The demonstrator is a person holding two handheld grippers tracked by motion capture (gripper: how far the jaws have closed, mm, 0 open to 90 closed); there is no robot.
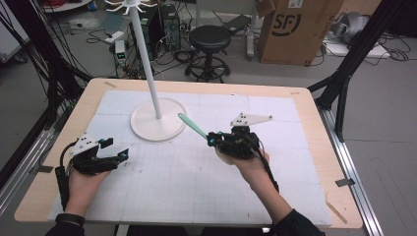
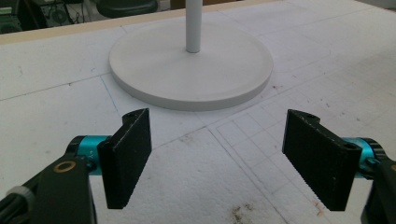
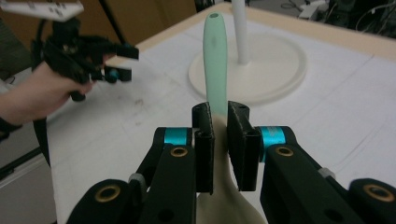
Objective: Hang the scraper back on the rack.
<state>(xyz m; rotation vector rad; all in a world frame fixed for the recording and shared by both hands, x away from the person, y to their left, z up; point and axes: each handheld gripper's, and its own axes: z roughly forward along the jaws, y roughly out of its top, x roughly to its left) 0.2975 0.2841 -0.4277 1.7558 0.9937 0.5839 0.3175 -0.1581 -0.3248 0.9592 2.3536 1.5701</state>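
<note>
A utensil with a mint-green handle point(image 1: 193, 126) and a cream lower part is clamped in my right gripper point(image 1: 212, 139), held above the white mat right of centre. In the right gripper view the handle point(image 3: 215, 56) sticks up between the pads of the right gripper point(image 3: 220, 140), which are shut on the cream neck. The handle points toward the white stand's round base point(image 1: 158, 120). My left gripper point(image 1: 115, 148) rests low at the mat's left side, open. In its own view the left gripper point(image 2: 217, 158) has wide-apart pads with nothing between them, facing the base point(image 2: 191, 65).
The stand's tall white pole point(image 1: 145, 54) rises from the base at the back centre. A white gridded mat point(image 1: 196, 182) covers the wooden table point(image 1: 314, 147). Beyond the table stand a black stool point(image 1: 210, 39) and a cardboard box point(image 1: 295, 29).
</note>
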